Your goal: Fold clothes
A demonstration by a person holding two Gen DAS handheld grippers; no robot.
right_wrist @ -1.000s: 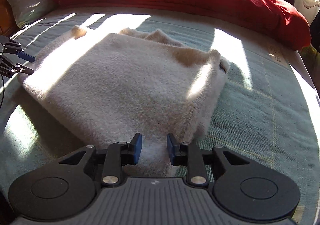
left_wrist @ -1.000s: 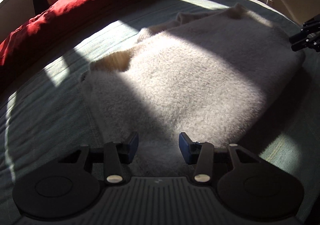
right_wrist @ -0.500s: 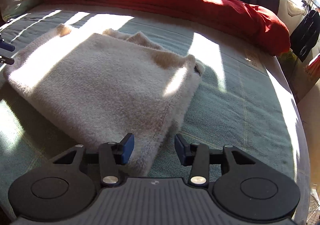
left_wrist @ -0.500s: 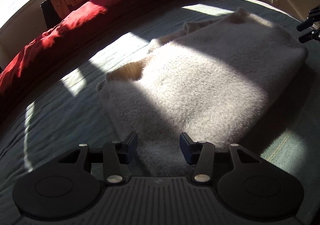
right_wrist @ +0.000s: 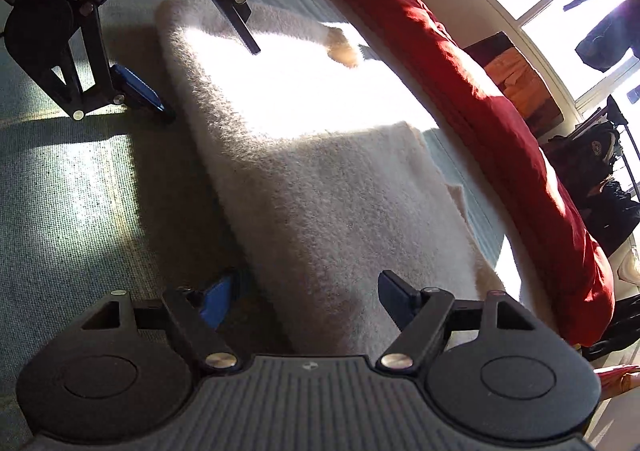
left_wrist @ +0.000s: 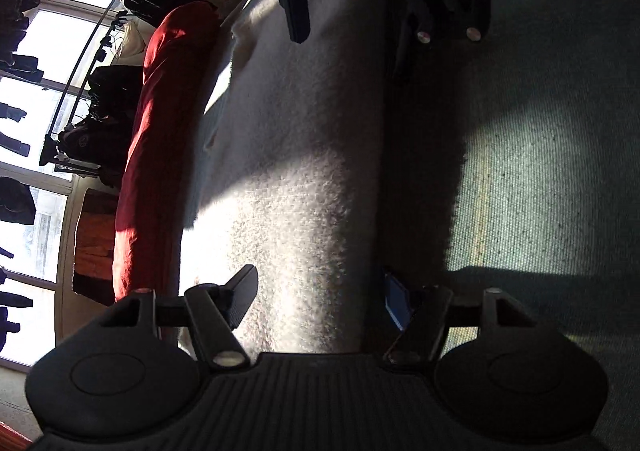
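A folded white fleece garment (left_wrist: 304, 171) (right_wrist: 320, 171) lies on the bed, half in sunlight. My left gripper (left_wrist: 320, 299) is rolled on its side and open wide, its fingers straddling one end of the thick folded edge. My right gripper (right_wrist: 306, 299) is open the same way at the opposite end, one blue pad (right_wrist: 216, 303) low by the bedspread and the other above the fleece. Each gripper faces the other: the right gripper (left_wrist: 360, 27) shows at the top of the left wrist view, the left gripper (right_wrist: 192, 67) at the upper left of the right wrist view.
The green-grey bedspread (left_wrist: 540, 171) (right_wrist: 60, 191) stretches beside the garment. A red duvet (left_wrist: 148, 131) (right_wrist: 480, 91) is bunched along the far side of the bed. Beyond it are a bright window and a rack of dark hanging clothes (left_wrist: 100, 99) (right_wrist: 600, 179).
Both grippers have rolled onto their sides, opened wider and moved to opposite ends of the garment's folded edge, now facing each other. The garment itself looks unmoved.
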